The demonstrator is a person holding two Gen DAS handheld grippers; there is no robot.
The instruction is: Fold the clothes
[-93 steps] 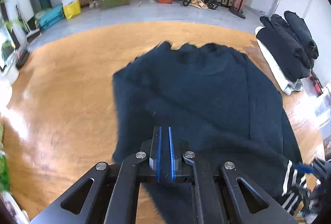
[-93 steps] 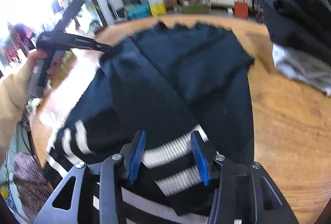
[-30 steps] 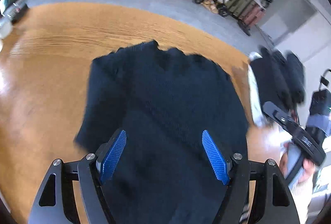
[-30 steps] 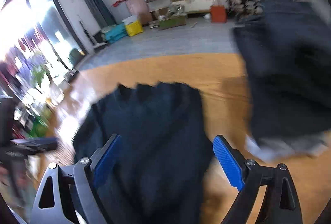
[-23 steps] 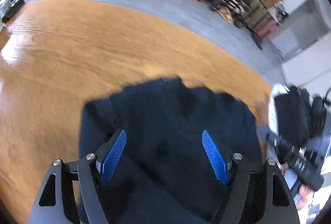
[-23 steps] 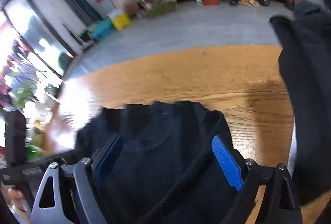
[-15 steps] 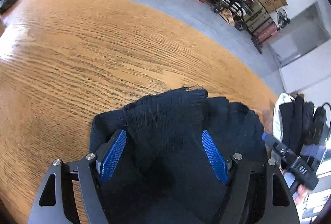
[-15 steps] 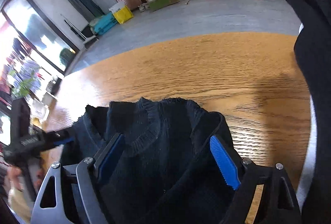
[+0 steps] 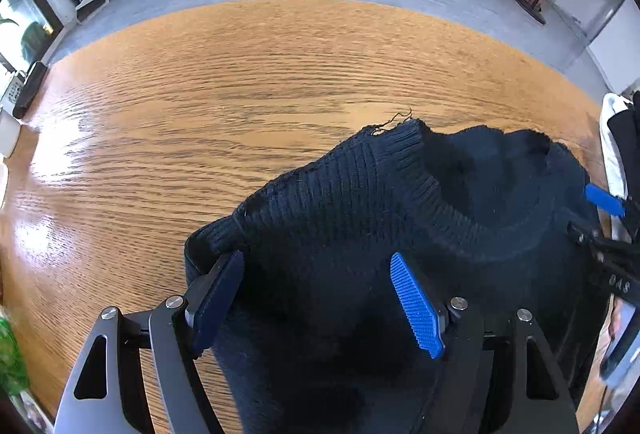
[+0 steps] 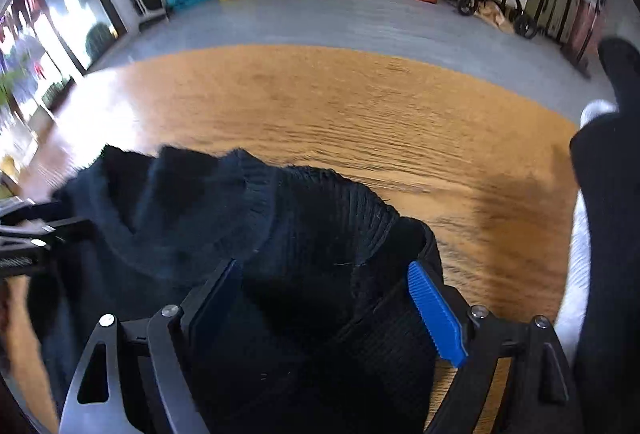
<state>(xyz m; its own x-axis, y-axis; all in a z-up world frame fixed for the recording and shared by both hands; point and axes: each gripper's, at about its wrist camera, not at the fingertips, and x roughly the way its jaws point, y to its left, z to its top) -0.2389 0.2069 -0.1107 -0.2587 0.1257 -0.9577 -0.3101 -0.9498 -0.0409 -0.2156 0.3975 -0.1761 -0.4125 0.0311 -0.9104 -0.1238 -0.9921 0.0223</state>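
Note:
A dark navy knit sweater (image 9: 360, 201) lies on the wooden table (image 9: 200, 93), its ribbed collar (image 9: 460, 169) towards the far side. My left gripper (image 9: 314, 260) stands open over the sweater's left shoulder, one finger at the outer fold and the other over the knit. The right gripper (image 10: 320, 266) is open too, straddling the other shoulder of the sweater (image 10: 240, 201). Neither pair of pads squeezes the fabric. The right gripper's blue pad (image 9: 604, 201) shows at the right edge of the left wrist view.
A pile of dark clothes on white cloth (image 10: 608, 193) sits at the table's right edge, close to the right gripper. Bare table (image 10: 360, 121) stretches beyond the collar. Boxes, bags and a cart stand on the grey floor behind.
Both grippers have come down and forward to the collar end of the sweater, tilting more steeply. The left, shut three seconds ago, is now wide; the right no longer straddles the striped cuff.

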